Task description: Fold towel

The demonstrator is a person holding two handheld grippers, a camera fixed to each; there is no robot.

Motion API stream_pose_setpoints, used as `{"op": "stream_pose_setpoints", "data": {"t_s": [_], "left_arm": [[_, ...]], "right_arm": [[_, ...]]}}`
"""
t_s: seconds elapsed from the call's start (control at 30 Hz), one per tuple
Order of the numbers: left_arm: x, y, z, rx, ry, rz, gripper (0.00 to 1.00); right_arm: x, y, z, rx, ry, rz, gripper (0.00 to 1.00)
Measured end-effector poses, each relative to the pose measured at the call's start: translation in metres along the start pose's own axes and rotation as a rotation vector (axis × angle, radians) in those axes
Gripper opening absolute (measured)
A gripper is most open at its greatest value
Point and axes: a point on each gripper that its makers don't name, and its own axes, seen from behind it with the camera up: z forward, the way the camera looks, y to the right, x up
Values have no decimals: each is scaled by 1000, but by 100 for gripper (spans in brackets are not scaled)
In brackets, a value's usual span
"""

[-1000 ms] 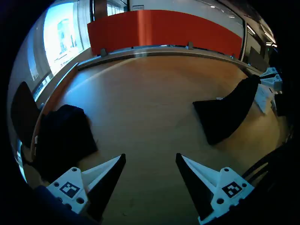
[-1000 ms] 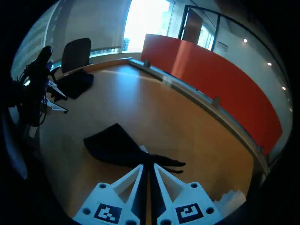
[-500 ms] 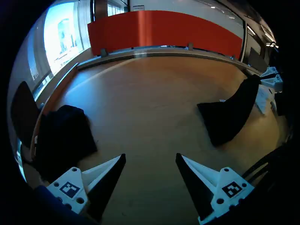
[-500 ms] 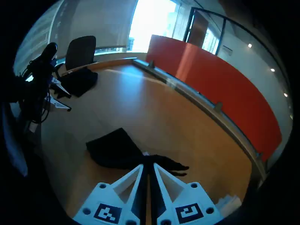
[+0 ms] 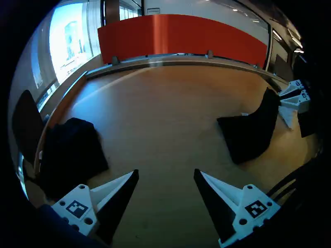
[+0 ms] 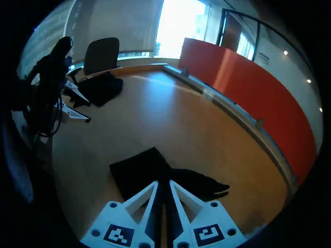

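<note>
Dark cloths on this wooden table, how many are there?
2. One towel is pinched at its edge by the right hand-held gripper; a second dark cloth lies near the chair. It may be a stack hiding more.

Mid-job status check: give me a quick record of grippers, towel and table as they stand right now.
left gripper: open, over the table, holding nothing
right gripper: shut on towel, pinched end raised
towel: dark, the rest lying on the wooden table
other cloth: dark pile at the table edge, by the chair
backdrop: red partition along the table's far side
</note>
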Motion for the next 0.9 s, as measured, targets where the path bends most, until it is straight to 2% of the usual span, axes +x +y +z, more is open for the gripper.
{"op": "stream_pose_setpoints", "data": {"t_s": [0.3,0.33,0.37,0.47,0.5,0.53,0.63,0.9], "left_arm": [[-2,-9,-4,14,5,-17,99],[-3,-10,-4,15,4,-18,99],[-3,-11,-4,16,4,-20,99],[-5,-13,-4,18,2,-21,99],[-5,-14,-4,18,1,-21,99],[-5,-14,-4,18,1,-22,99],[-6,-14,-3,18,1,-22,99],[-4,-16,-2,15,3,-17,99]], "right_arm": [[7,-39,23,84,-3,-3,6],[5,-42,24,89,-11,-1,11],[3,-44,26,94,-17,1,21],[-2,-48,29,100,-36,14,64],[-4,-48,29,101,-41,19,72],[-4,-47,29,101,-39,26,77],[-5,-45,27,95,-33,42,82],[-8,-37,24,68,-31,60,83]]}}
